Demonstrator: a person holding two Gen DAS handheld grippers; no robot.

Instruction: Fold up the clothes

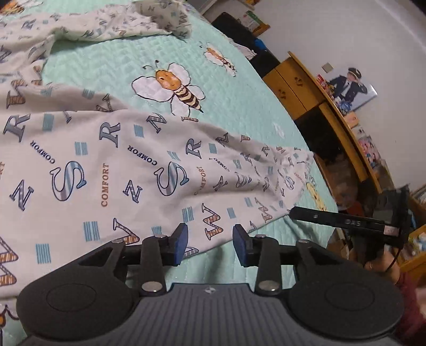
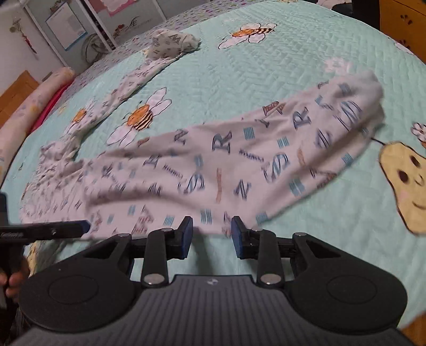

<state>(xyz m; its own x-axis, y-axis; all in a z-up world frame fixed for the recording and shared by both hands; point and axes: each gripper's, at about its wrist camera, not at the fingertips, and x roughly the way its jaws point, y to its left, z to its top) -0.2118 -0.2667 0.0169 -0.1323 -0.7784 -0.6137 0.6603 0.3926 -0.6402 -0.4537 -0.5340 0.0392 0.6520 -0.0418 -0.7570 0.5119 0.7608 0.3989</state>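
White pyjama trousers (image 1: pixel 106 165) printed with letters lie spread on a teal quilted bedspread (image 1: pixel 106 64). One leg runs across the middle of the left wrist view, and the other leg (image 1: pixel 80 24) lies further back. My left gripper (image 1: pixel 210 244) is open just over the near hem, its blue pads apart and not pressing on the cloth. My right gripper (image 2: pixel 212 237) is also open at the near edge of the trousers (image 2: pixel 226 165), with nothing clamped. Each gripper also shows side-on in the other's view: the right gripper (image 1: pixel 295 213) and the left gripper (image 2: pixel 85 226).
A wooden cabinet (image 1: pixel 290 82) and shelf with a picture (image 1: pixel 348 87) stand beyond the bed's right edge. A rolled pillow (image 2: pixel 34 98) lies along the far left side. A person's hand (image 2: pixel 13 282) holds the left gripper's handle. The bedspread (image 2: pixel 266 58) shows bee prints.
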